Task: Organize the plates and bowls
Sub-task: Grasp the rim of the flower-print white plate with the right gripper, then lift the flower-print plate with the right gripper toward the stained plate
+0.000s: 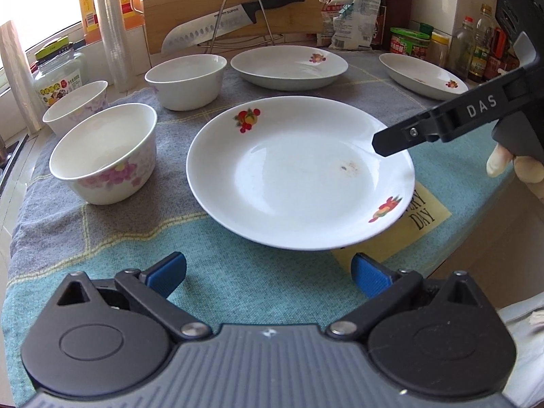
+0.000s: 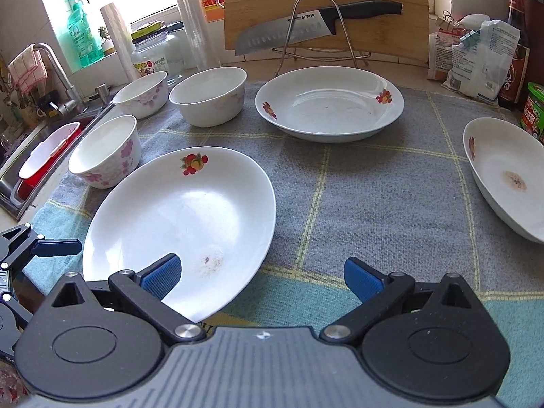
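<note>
Three white plates with fruit prints lie on a checked cloth: a near plate [image 1: 299, 173] [image 2: 180, 224], a far plate [image 1: 289, 68] [image 2: 329, 103] and a right plate [image 1: 421, 74] [image 2: 506, 176]. Three white bowls with pink flowers stand at the left: near bowl [image 1: 105, 153] [image 2: 107, 151], middle bowl [image 1: 186, 80] [image 2: 208, 95], far-left bowl [image 1: 75, 107] [image 2: 141, 93]. My left gripper [image 1: 268, 273] is open, just short of the near plate's front rim. My right gripper [image 2: 261, 277] is open at that plate's right rim, its left pad over the plate; in the left wrist view only a side-on finger [image 1: 401, 137] shows above the rim.
A knife [image 2: 316, 22] rests on a wire rack against a wooden cutting board [image 2: 326, 10] at the back. Jars, bottles and packets [image 1: 418, 40] line the back right. A sink [image 2: 44, 156] with a faucet lies at the left. A gloved hand [image 1: 513, 166] holds the right gripper.
</note>
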